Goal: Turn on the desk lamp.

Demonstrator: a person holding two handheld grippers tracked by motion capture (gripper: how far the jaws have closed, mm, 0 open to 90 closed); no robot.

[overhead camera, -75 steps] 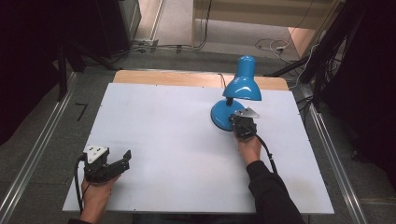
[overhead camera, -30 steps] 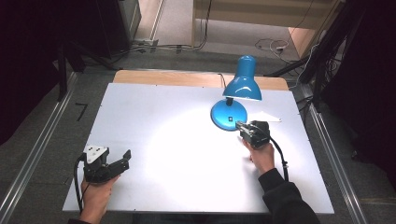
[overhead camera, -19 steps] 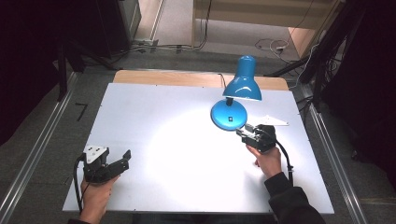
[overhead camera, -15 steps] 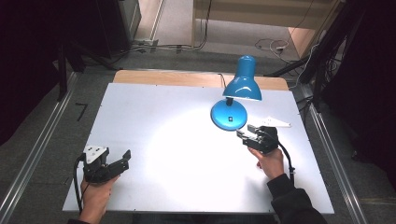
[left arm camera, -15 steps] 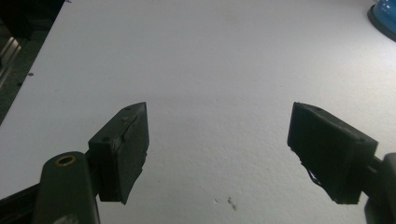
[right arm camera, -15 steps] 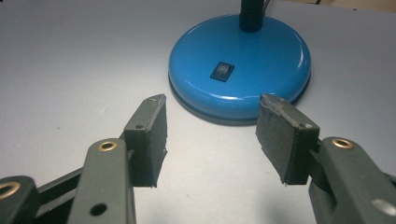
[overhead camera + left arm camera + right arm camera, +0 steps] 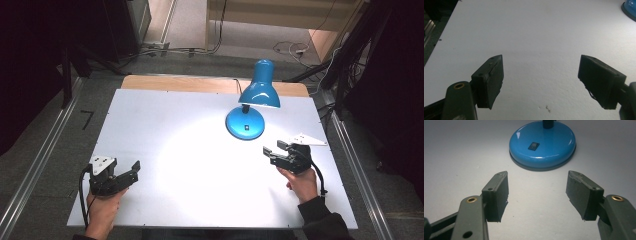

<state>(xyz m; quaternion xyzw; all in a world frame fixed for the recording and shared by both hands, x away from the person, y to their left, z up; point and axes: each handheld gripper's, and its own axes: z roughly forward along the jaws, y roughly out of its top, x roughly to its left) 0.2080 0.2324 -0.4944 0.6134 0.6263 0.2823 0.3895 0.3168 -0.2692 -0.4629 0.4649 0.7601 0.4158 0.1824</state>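
I see a white desk (image 7: 165,125) with a blue lamp (image 7: 252,102) on the far right part of it. The lamp is on, and it makes a bright spot on the middle of the desk. Its round blue base (image 7: 542,143) has a small black switch (image 7: 534,145) on top.

My right gripper (image 7: 277,151) is near the lamp, just on the near right side of the base, and it is not touching it. Its jaws are wide apart with nothing between them. They point at the base.

My left gripper (image 7: 131,170) is at the near left corner, far from the lamp. Its jaws are spread wide too, and they hold nothing.
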